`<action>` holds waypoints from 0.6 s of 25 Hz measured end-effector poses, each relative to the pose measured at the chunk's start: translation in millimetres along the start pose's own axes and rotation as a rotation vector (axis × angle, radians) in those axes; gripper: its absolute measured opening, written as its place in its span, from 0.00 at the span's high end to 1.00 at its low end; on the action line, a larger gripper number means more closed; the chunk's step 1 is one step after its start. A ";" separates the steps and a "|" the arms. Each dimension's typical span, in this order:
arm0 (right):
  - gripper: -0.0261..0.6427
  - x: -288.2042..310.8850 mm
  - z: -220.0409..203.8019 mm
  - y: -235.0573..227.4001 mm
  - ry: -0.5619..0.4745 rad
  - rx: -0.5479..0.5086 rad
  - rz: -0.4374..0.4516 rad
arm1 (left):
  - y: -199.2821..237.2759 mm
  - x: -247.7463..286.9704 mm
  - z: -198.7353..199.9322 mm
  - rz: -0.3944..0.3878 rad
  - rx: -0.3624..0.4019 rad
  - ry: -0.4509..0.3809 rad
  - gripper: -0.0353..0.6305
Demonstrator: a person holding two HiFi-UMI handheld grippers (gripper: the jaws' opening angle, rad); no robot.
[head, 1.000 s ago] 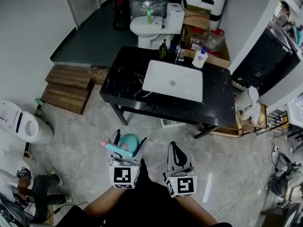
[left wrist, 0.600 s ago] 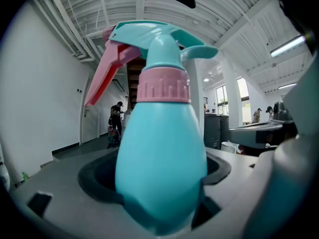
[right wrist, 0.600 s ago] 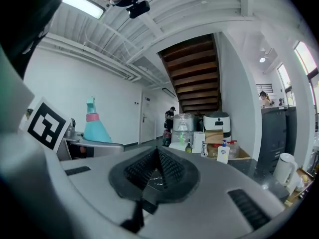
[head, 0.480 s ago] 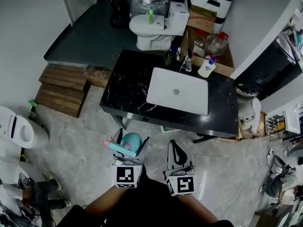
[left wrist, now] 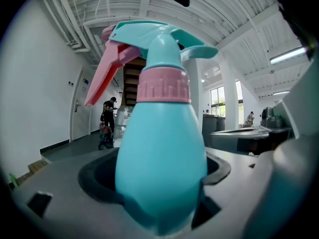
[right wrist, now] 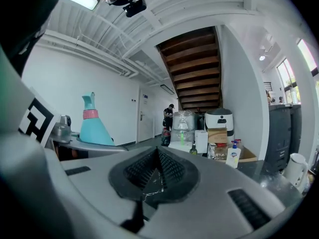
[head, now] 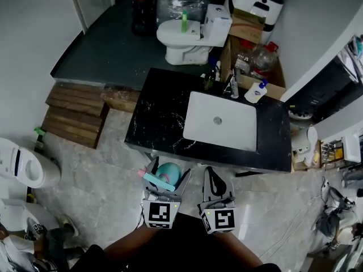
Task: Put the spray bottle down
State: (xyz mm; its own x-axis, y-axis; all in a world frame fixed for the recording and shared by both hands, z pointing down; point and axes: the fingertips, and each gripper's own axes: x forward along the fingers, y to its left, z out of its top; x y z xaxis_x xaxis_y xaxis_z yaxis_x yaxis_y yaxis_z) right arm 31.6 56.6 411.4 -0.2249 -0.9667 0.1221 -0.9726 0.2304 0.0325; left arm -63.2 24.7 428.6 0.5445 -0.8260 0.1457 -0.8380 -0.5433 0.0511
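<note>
While left tongs clamp spray bottle | right tongs pressed together, empty

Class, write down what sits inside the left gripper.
A teal spray bottle with a pink trigger, clamped in the left gripper. Its base is hidden by the jaws.

Bathroom mock-up: toilet behind a black sink counter.
</note>
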 end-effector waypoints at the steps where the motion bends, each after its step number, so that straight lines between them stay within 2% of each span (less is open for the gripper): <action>1: 0.94 5.5 -1.3 0.4 0.001 0.003 -0.004 | 2.8 4.6 0.7 -0.006 0.002 -0.002 0.30; 7: 0.94 34.7 -0.7 4.6 0.013 0.026 -0.012 | 29.6 19.1 -3.7 -0.011 0.001 0.017 0.30; 15: 0.94 63.0 13.3 18.6 0.005 -0.031 0.021 | 53.8 30.5 -18.4 -0.011 -0.038 0.055 0.30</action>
State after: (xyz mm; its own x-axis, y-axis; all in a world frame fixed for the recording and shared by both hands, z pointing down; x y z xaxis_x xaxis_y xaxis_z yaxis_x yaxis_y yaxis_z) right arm -1.5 -1.5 406.5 -0.2448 -0.9611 0.1283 -0.9653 0.2539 0.0603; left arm -92.3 -27.0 454.0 0.5514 -0.8101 0.1991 -0.8335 -0.5450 0.0905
